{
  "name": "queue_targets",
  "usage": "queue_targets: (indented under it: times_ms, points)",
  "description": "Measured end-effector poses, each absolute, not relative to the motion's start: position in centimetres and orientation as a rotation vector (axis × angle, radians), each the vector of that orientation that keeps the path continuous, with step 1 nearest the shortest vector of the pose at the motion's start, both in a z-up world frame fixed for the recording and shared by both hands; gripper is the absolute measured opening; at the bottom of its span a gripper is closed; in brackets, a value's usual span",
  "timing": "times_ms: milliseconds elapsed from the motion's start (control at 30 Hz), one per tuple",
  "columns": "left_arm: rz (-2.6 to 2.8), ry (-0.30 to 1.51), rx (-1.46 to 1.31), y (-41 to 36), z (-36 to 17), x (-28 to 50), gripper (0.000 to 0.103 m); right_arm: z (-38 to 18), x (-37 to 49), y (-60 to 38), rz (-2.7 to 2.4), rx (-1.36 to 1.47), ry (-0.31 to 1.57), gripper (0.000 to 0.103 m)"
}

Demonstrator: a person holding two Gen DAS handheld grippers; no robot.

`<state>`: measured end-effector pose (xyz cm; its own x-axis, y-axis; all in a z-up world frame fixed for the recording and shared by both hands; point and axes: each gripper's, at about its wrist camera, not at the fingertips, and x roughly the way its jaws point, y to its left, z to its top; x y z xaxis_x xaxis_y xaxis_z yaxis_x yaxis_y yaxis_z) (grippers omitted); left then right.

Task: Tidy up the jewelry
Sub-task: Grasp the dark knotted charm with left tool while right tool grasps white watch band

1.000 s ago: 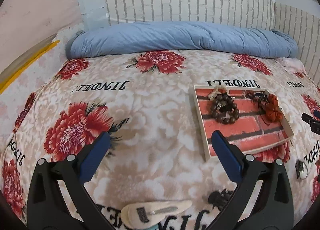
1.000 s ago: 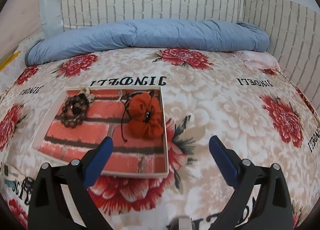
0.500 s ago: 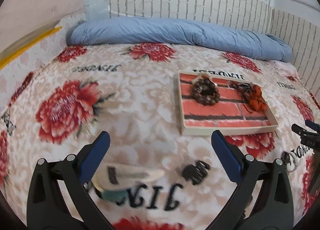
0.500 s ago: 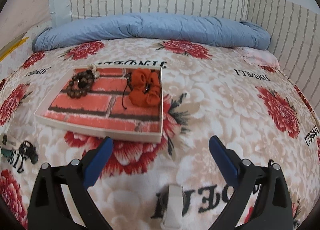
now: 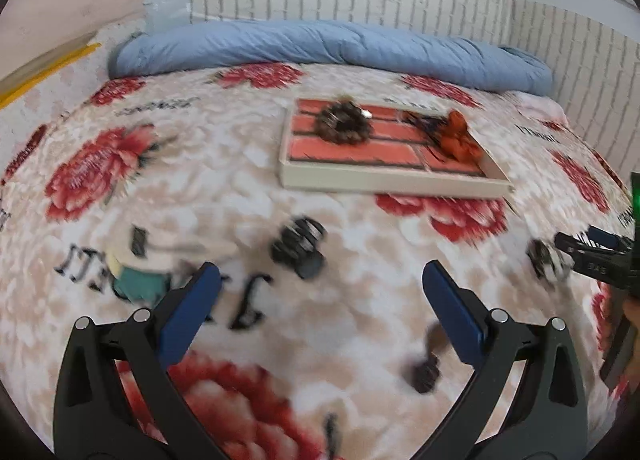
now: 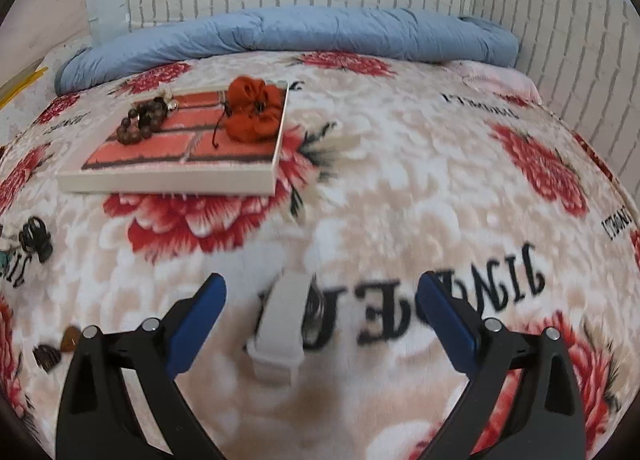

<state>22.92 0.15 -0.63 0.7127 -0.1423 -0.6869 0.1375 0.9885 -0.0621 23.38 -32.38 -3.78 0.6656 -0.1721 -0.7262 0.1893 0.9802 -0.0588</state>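
Right gripper [image 6: 322, 310]: jaws spread wide, holding nothing; a white clip [image 6: 280, 324] lies on the blanket between them, likely the next pick.
Left gripper [image 5: 320, 300]: jaws equally wide, empty, poised low over loose pieces.
Black claw clip [image 5: 299, 246]: just ahead of the left fingers, blurred.
Tray [image 6: 168, 182]: brick-patterned, well beyond both grippers; it appears to be the collecting place.
Bead bracelet [image 6: 144, 122]: in the tray's far left.
Orange pouch [image 6: 252, 112]: in the tray's far right corner.
Blanket [image 6: 400, 188]: soft, so pieces sink slightly.
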Motion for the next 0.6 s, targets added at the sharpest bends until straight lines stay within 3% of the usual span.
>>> queue_targets:
  times_ms: [600]
  points:
    - [-0.217,0.823,0.091,-4.3,-6.1,19.1,0.098,-6.3,21.7,-31.4,-0.209,-0.031,0.802,0.095]
